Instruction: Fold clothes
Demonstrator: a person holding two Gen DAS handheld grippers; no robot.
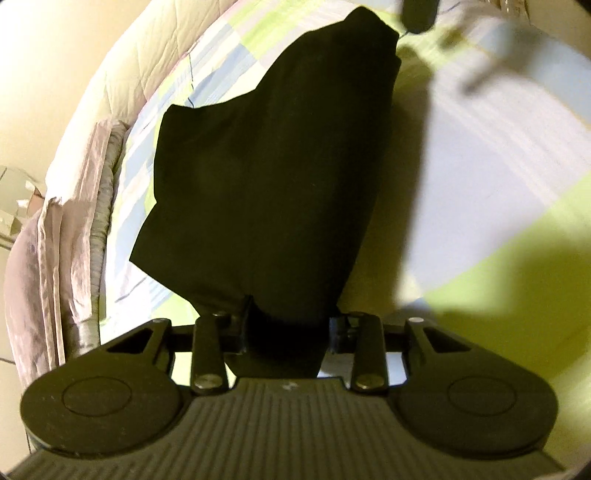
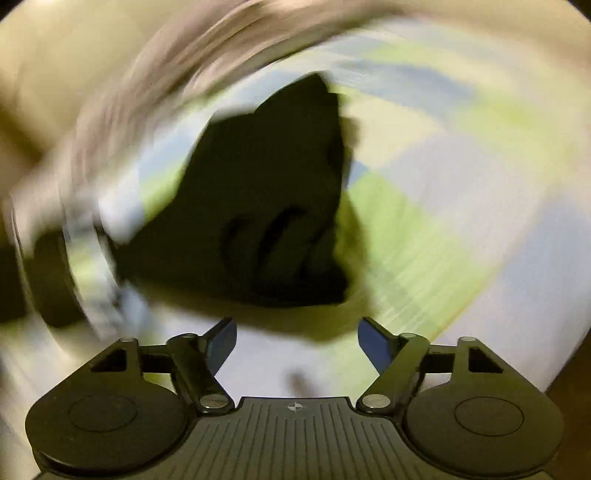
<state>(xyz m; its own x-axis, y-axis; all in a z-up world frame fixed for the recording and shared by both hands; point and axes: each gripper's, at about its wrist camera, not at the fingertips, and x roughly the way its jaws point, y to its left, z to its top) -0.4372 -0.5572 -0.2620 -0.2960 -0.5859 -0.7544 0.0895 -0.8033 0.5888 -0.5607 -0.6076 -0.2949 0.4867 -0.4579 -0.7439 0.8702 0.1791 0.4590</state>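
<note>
A black garment stretches away from my left gripper over the striped bedsheet. The left gripper is shut on the garment's near edge, with cloth bunched between its fingers. In the right wrist view, which is blurred by motion, the same black garment lies ahead on the bedsheet. My right gripper is open and empty, a short way in front of the garment's near edge. The other gripper shows as a dark blur at the top of the left wrist view.
A folded pinkish blanket and a cream quilted cover lie along the bed's left side. The bedsheet is patterned in green, blue and white patches. A dark blurred shape sits at the left of the right wrist view.
</note>
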